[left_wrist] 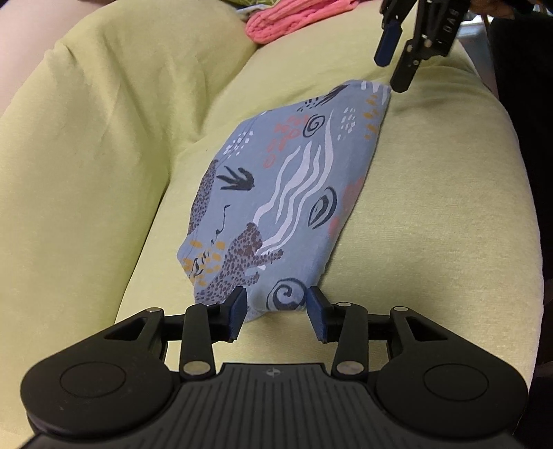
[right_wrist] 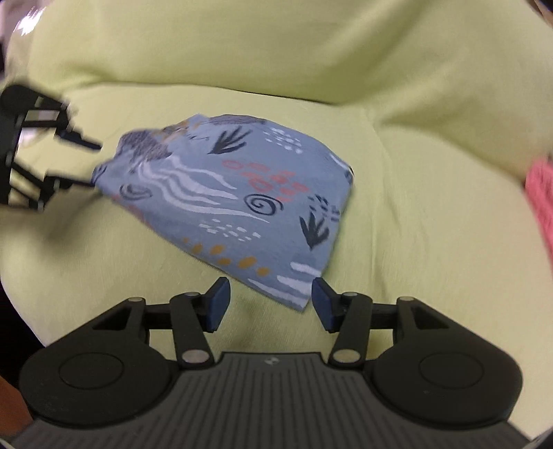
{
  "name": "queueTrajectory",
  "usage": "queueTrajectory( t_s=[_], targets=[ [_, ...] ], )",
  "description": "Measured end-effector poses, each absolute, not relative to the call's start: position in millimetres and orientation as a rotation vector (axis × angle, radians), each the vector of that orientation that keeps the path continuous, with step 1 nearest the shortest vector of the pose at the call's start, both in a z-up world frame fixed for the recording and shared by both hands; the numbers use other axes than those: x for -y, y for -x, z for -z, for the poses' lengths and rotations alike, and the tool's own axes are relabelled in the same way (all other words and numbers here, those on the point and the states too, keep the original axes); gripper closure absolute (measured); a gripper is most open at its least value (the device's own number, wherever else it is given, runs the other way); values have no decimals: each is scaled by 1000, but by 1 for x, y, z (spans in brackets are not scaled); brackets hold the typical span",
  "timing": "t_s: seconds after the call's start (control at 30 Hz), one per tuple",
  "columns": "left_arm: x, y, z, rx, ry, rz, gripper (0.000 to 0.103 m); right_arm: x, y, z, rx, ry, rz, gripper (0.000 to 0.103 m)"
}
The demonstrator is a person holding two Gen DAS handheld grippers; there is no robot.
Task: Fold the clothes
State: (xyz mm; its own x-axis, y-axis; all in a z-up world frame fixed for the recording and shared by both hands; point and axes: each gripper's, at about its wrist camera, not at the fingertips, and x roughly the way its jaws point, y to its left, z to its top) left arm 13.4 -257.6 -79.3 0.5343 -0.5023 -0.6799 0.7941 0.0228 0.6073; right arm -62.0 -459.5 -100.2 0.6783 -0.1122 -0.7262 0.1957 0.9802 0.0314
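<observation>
A folded blue patterned garment (left_wrist: 276,193) lies flat on the light green sofa seat (left_wrist: 432,224); it also shows in the right wrist view (right_wrist: 228,203). My left gripper (left_wrist: 276,312) is open, its fingers on either side of the garment's near edge. My right gripper (right_wrist: 268,304) is open, just off the garment's near corner. In the left wrist view the right gripper (left_wrist: 392,72) hangs open above the garment's far corner. In the right wrist view the left gripper (right_wrist: 83,162) sits blurred at the garment's left end.
A pink knitted garment (left_wrist: 290,19) lies at the back of the sofa, also at the right edge of the right wrist view (right_wrist: 541,200). The sofa backrest (right_wrist: 276,51) rises behind the seat. A dark gap lies beyond the seat's right edge (left_wrist: 532,138).
</observation>
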Motion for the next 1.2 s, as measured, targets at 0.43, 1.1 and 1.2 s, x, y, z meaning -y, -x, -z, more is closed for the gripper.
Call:
queueTrajectory(
  t_s=[0.43, 1.1, 1.2],
  targets=[
    [306, -10, 55, -286, -1028, 1210, 50, 486, 86, 115, -680, -315, 109, 51],
    [441, -82, 89, -402, -1075, 1167, 41, 528, 76, 145, -544, -521, 79, 85],
    [439, -90, 93, -414, -1050, 1161, 36, 565, 71, 146, -455, -690, 106, 60]
  ],
)
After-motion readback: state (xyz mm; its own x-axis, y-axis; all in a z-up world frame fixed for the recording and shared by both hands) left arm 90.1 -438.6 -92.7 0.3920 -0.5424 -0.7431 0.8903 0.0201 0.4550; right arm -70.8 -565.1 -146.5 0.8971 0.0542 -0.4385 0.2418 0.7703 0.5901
